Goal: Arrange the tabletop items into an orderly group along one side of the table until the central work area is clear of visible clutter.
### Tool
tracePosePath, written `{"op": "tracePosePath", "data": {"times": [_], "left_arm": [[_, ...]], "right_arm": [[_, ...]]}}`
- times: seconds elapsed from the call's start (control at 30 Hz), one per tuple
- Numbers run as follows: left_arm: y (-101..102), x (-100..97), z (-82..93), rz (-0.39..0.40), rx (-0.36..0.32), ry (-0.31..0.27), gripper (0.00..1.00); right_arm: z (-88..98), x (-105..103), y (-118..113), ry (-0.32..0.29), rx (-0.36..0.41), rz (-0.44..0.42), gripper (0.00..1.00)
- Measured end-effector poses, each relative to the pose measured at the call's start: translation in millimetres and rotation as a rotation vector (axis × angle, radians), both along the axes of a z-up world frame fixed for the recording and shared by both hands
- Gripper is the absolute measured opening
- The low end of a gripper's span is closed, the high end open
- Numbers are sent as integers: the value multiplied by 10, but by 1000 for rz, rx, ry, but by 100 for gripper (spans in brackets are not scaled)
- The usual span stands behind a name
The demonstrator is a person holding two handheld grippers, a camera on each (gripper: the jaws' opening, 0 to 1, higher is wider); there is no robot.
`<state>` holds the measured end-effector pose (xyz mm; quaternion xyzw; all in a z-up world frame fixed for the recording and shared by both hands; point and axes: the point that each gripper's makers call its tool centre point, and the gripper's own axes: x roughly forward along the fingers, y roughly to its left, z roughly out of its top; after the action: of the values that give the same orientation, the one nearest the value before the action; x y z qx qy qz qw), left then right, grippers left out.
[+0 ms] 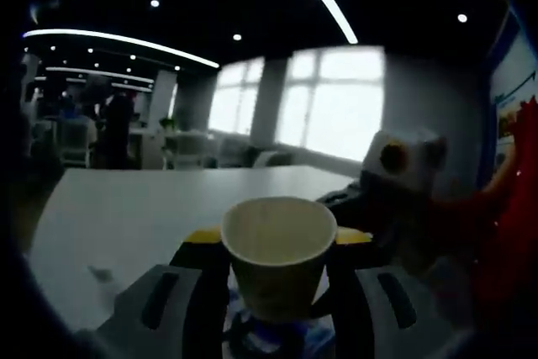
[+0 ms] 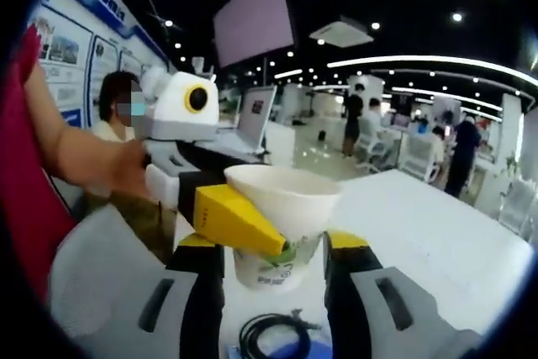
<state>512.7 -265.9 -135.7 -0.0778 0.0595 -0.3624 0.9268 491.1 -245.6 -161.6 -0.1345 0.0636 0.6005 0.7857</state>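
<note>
A pale paper cup (image 1: 278, 250) stands upright between my left gripper's (image 1: 278, 240) yellow-tipped jaws, which are shut on its sides. In the right gripper view the same cup (image 2: 290, 208), white with a green print, sits between my right gripper's (image 2: 274, 243) jaws. The left gripper (image 2: 231, 216) reaches in from the left there, one yellow jaw pressed against the cup's near side. Whether the right jaws press on the cup I cannot tell. In the left gripper view the right gripper (image 1: 357, 201) comes in from the right, close to the cup's rim.
A long white table (image 1: 126, 216) stretches ahead. A black cable (image 2: 269, 332) and something blue (image 1: 273, 338) lie below the cup. A person's arm (image 2: 80, 157) in a red sleeve (image 1: 513, 224) holds the grippers. A seated person and a laptop (image 2: 252, 128) are behind.
</note>
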Motion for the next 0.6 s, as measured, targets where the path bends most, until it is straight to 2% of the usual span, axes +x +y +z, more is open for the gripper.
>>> {"op": "tracePosePath", "data": {"times": [0.03, 0.17, 0.27, 0.6], "left_arm": [[3, 4, 3, 5, 2, -2, 42], [11, 0, -4, 13, 10, 0, 43], [13, 4, -15, 13, 24, 1, 44], [-2, 9, 20, 11, 21, -6, 46]], "right_arm": [[-24, 28, -6, -30, -23, -11, 44], [-33, 43, -14, -47, -29, -16, 42], [-35, 73, -21, -89, -49, -21, 41], [-31, 111, -56, -69, -34, -29, 39]]}}
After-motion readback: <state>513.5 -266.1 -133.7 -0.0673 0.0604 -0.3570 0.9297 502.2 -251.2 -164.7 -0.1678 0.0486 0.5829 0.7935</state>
